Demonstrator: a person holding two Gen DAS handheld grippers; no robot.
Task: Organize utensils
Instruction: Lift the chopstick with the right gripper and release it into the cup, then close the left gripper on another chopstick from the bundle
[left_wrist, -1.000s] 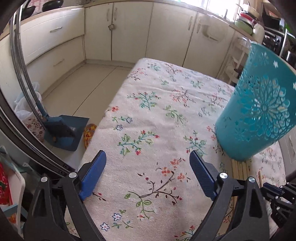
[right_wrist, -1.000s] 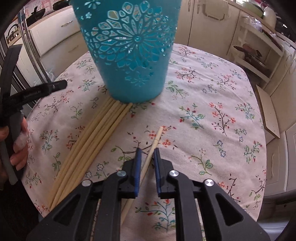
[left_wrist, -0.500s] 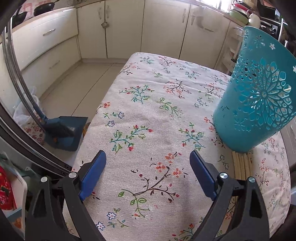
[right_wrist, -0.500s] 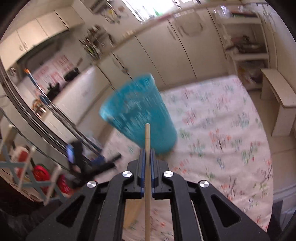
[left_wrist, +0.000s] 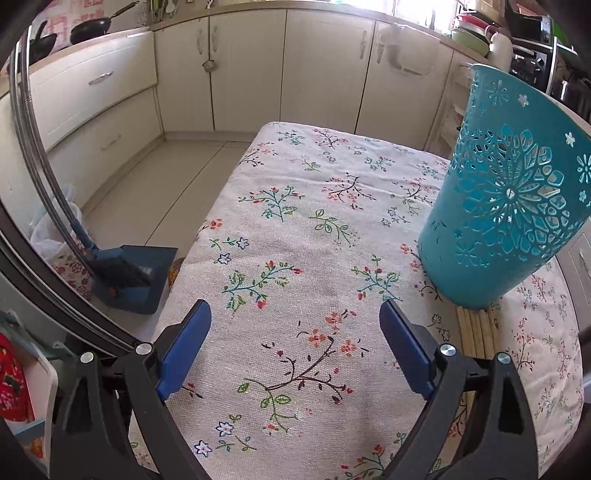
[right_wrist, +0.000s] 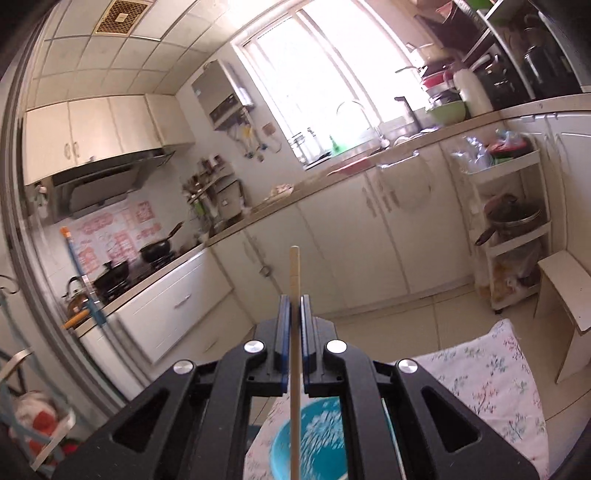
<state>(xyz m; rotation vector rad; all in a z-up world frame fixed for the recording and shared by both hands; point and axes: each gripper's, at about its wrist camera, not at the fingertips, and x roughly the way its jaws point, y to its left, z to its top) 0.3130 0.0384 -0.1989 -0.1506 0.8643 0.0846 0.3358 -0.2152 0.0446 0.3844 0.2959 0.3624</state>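
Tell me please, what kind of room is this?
A home kitchen, most likely: black pans sit on a stove under a range hood, cream cabinets run below a counter, and a sink tap stands by the window.

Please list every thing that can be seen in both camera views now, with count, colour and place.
holder: one, teal, pierced with flower patterns, standing on the table's right side.
chopstick: one, pale wood, upright between the right gripper's fingers, above the holder's mouth.
chopsticks: a bundle, count unclear, pale wood, lying on the cloth at the holder's base.
tablecloth: one, cream with flowers, covering the table.
dustpan: one, dark blue, on the floor left of the table.
cabinets: several, cream, along the walls.
left gripper: one, black with blue pads, open above the cloth.
right gripper: one, black with blue pads, shut on the chopstick.
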